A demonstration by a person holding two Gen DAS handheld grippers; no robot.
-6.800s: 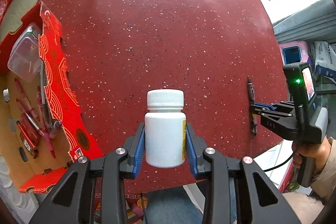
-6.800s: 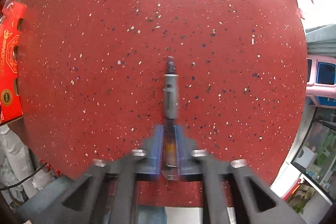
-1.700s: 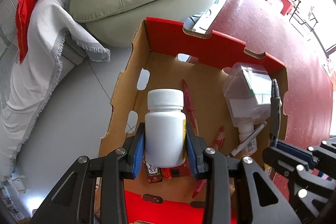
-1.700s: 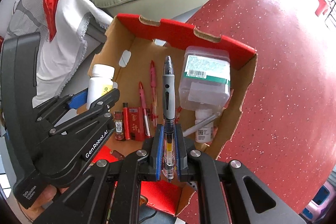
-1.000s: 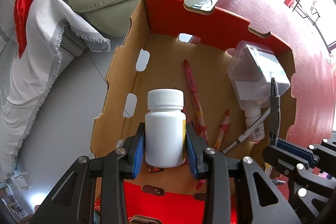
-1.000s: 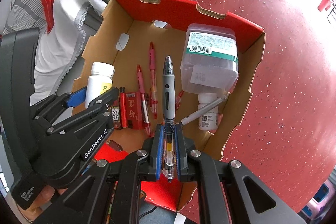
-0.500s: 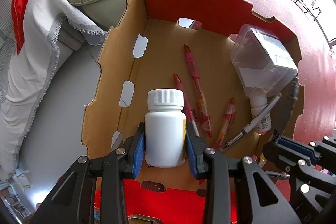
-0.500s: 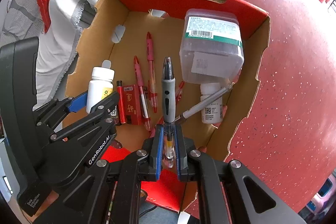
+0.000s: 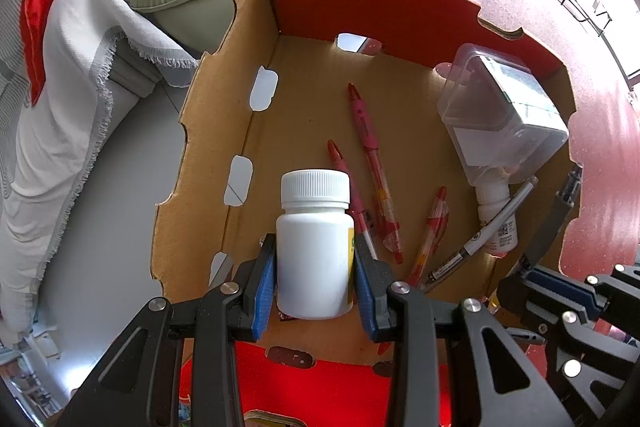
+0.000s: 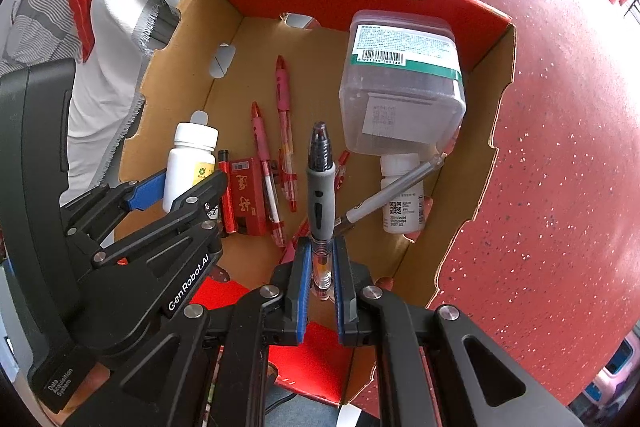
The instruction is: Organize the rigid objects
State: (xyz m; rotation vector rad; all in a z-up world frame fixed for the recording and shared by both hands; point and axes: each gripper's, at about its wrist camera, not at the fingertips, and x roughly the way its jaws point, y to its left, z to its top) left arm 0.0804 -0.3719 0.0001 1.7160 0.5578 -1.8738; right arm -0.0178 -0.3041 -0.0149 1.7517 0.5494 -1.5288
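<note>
While your left hand-held gripper (image 9: 315, 277) clamps the white pill bottle (image 9: 314, 245) upright above the cardboard box (image 9: 208, 131), its arm reads "GenRobot.AI" and "Data Acquisition System". Your right hand-held gripper (image 10: 322, 277) pinches a grey-grip pen (image 10: 320, 187) over the box. At 1 o'clock lies a clear container (image 10: 400, 87) with a barcode label; red pens (image 10: 260, 143) lie at 11.
</note>
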